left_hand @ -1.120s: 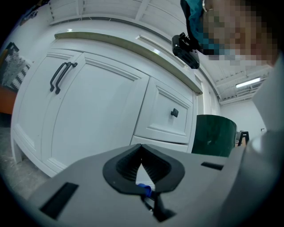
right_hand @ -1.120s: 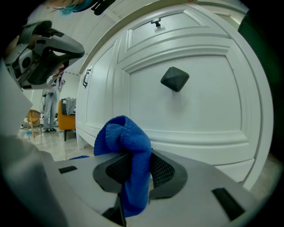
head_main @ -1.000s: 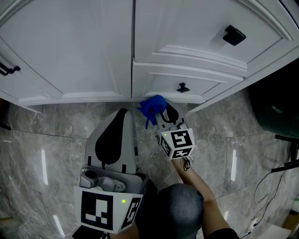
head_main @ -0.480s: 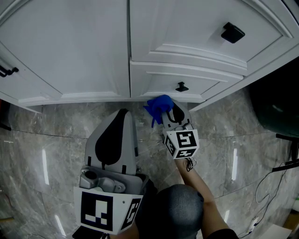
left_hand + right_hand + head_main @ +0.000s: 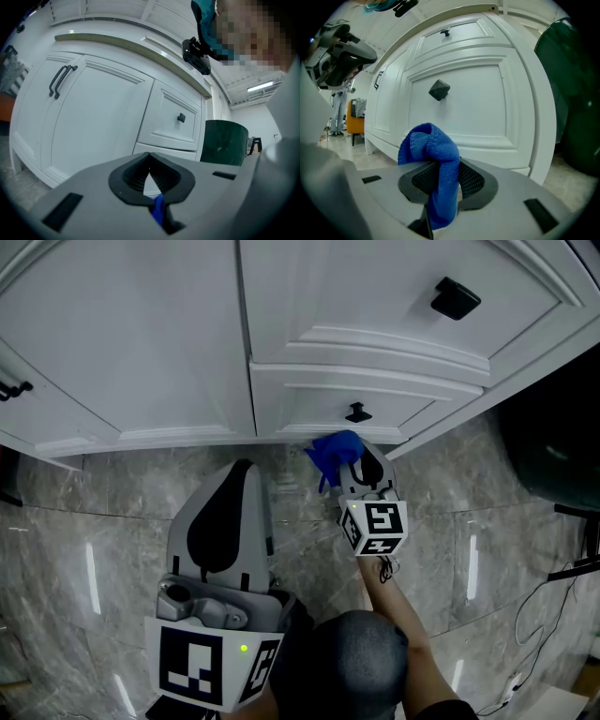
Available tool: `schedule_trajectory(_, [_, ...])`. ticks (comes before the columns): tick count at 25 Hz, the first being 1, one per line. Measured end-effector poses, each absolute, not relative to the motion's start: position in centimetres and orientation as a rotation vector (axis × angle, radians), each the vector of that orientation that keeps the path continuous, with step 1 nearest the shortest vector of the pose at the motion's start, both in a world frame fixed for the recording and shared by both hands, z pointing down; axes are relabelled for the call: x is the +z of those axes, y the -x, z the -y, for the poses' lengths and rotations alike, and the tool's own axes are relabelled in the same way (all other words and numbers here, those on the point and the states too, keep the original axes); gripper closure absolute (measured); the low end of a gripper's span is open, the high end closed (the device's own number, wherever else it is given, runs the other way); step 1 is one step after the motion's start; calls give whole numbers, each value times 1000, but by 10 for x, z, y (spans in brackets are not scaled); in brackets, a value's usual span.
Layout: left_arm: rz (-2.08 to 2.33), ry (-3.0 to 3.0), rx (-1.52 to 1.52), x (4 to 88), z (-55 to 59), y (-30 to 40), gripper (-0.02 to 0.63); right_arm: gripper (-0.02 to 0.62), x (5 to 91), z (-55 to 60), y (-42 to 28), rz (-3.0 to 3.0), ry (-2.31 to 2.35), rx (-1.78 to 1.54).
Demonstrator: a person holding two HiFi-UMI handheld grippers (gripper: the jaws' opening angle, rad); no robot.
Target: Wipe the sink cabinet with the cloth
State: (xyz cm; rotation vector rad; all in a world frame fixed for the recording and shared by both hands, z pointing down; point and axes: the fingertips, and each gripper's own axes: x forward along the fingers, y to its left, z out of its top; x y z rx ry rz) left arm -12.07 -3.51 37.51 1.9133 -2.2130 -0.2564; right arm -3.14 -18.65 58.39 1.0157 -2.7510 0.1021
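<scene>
- Head view: holding the cloth (image 5: 333, 450) in the right gripper (image 5: 354, 465), low at the foot of the sink cabinet (image 5: 141, 343), just under the small drawer with the knob (image 5: 356, 412). Cannot tell whether quite touching the white trim.
- Same view: keeping the left gripper (image 5: 246, 470) back over the floor (image 5: 94, 512), near the cloth but clear of it.
- Left gripper view: closed tip to tip, gripping nothing; only white doors ahead.
- Right gripper view: clamped hard on the bunched middle of the cloth, with a rolled wad standing past the tips and a tail hanging down between them.
- For a good wipe, probably: press the wad flat to the panel, not just its crown. Run long strokes along the moulding grooves, steer round the knob, and keep the hard tips off the paint.
- Surface and room: glossy white panels with raised mouldings, likely slick under the cloth; grey marbled floor with a sheen; dark green bin (image 5: 574, 93) just right of the cabinet.
</scene>
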Motion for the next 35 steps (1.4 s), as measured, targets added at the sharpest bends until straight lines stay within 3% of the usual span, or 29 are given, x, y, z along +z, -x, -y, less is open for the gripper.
schedule_trajectory(35, [2183, -1941, -244, 379, 41, 111, 606, 480, 589, 250, -88, 2555, -1455, 256])
